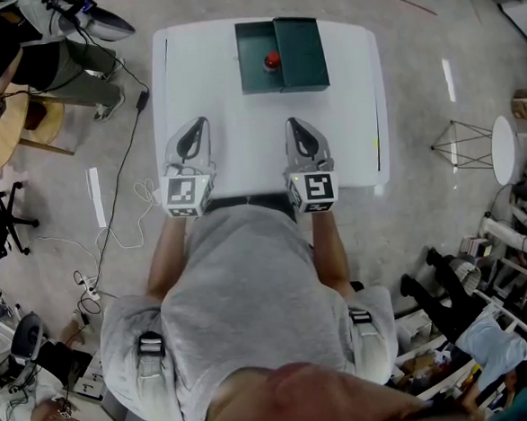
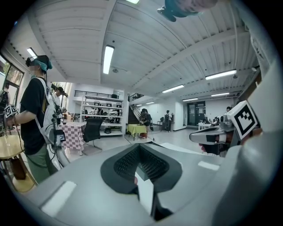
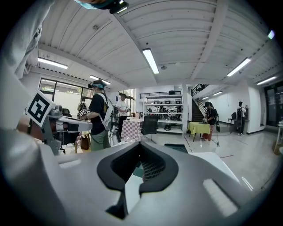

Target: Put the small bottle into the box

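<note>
A dark green box (image 1: 253, 37) stands at the far middle of the white table (image 1: 355, 100), its lid (image 1: 301, 53) lying open to the right. A small red bottle (image 1: 272, 61) sits inside the box. My left gripper (image 1: 198, 123) and right gripper (image 1: 292, 123) rest side by side near the table's front edge, well short of the box. Both point toward it, jaws together, nothing between them. In the left gripper view the left gripper (image 2: 140, 147) shows black pads meeting at the tip. The right gripper (image 3: 140, 144) looks the same, with the green box (image 3: 177, 148) just beyond.
A person (image 1: 18, 51) stands off the table's far left by a round wooden stool (image 1: 2, 133). Cables (image 1: 124, 206) trail over the floor at left. A wire stand (image 1: 457, 142) and a small white round table (image 1: 504, 150) are at right.
</note>
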